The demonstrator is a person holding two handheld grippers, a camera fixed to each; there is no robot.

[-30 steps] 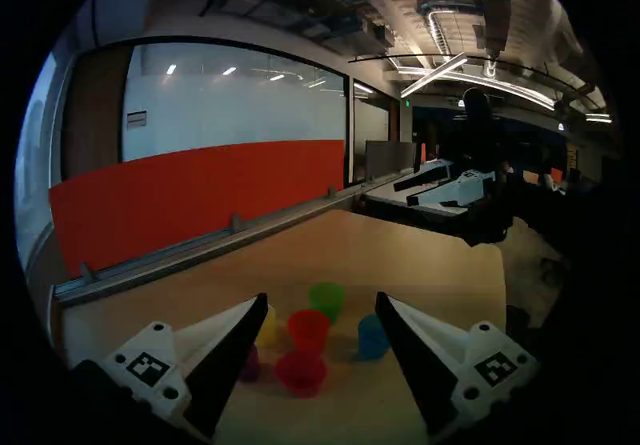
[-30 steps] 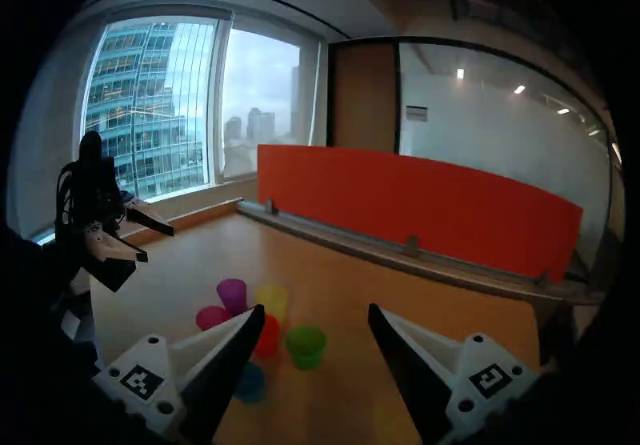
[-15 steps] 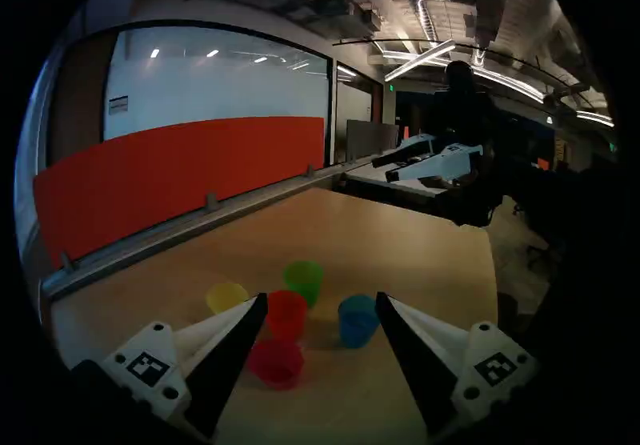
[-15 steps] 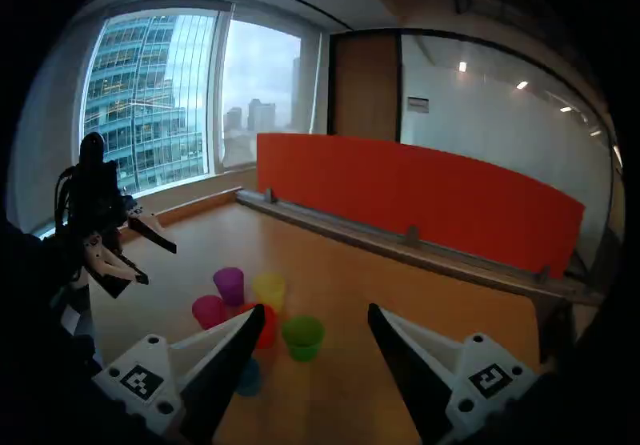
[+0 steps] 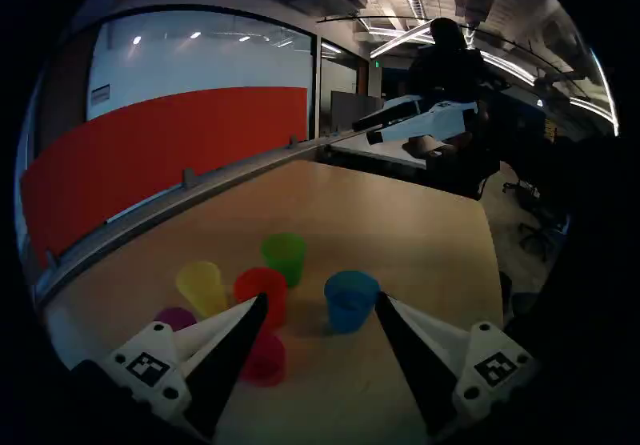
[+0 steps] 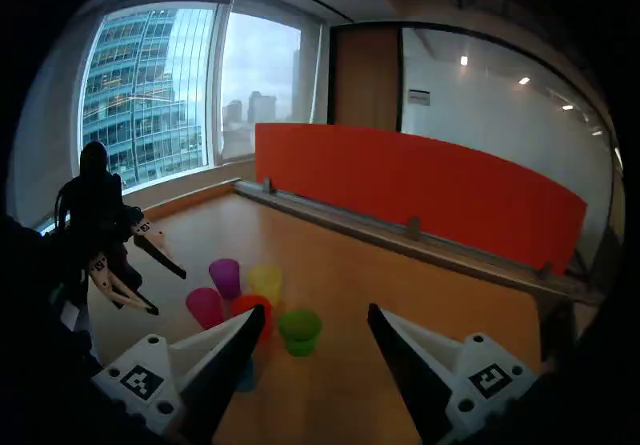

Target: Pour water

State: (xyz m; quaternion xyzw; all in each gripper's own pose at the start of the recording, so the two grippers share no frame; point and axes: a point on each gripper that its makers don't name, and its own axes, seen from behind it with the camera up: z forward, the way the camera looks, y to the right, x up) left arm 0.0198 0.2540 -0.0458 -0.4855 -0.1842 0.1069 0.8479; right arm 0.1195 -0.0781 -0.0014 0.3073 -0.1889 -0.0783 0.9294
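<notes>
The blue cup stands upright on the wooden table, close beside the red cup and the green cup. The left gripper hovers just before it, jaws spread and empty; the right gripper is also spread and empty. Because the cups crowd together, I think a finger can knock a neighbour over during the grasp.

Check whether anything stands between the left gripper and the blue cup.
Nothing visible does. The blue cup stands just ahead of the open left gripper, in line with the gap between its fingers. The red cup and pink cup stand off to the side, by one finger.
</notes>
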